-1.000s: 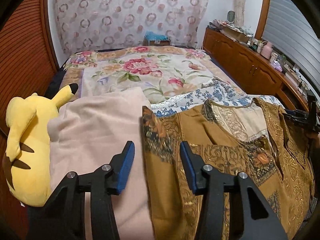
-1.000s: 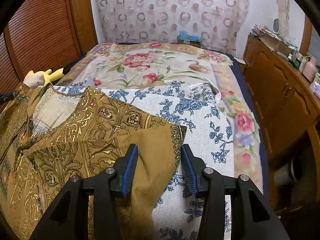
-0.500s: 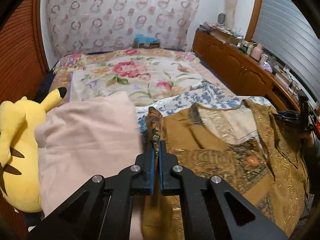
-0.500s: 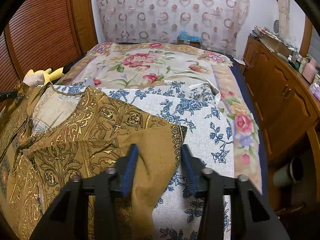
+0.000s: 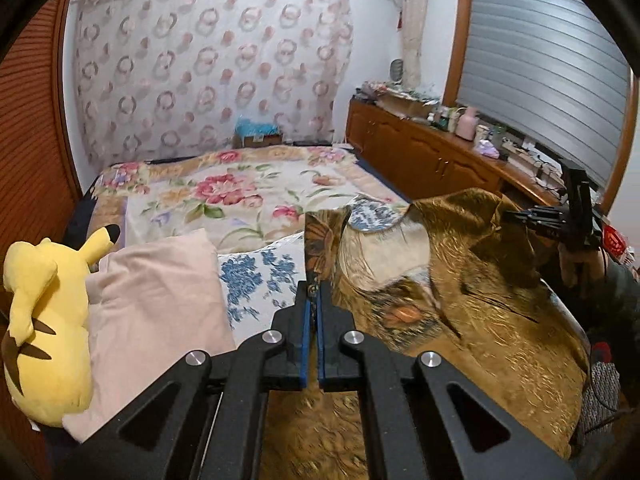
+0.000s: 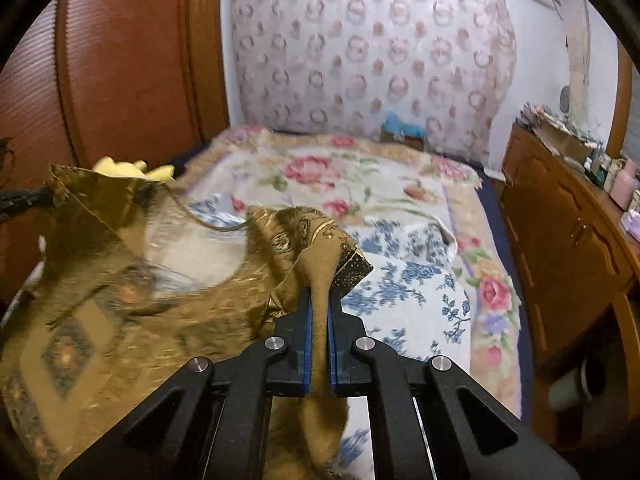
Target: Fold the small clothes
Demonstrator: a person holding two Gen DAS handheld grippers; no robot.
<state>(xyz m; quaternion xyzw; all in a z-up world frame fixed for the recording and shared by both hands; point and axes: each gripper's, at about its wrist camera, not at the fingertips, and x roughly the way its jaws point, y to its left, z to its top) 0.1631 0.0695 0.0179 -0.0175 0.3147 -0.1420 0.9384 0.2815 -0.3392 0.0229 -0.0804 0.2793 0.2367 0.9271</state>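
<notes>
A brown and gold patterned garment (image 5: 460,304) hangs stretched between my two grippers, lifted off the bed. My left gripper (image 5: 314,300) is shut on the garment's left shoulder edge. My right gripper (image 6: 318,304) is shut on the garment's (image 6: 120,288) right shoulder or sleeve. In the left wrist view the right gripper (image 5: 560,220) shows at the far right, pinching the cloth. The neckline sags between the two holds.
A blue-flowered white cloth (image 6: 404,284) lies on the bed under the garment. A pink folded cloth (image 5: 156,300) and a yellow plush toy (image 5: 44,312) lie at the left. A floral bedspread (image 5: 240,188) covers the bed. A wooden cabinet (image 6: 560,232) stands at the right.
Both grippers closed on the garment's shoulders, the left one first, then lifted it off the bed; the cloth now hangs between them.
</notes>
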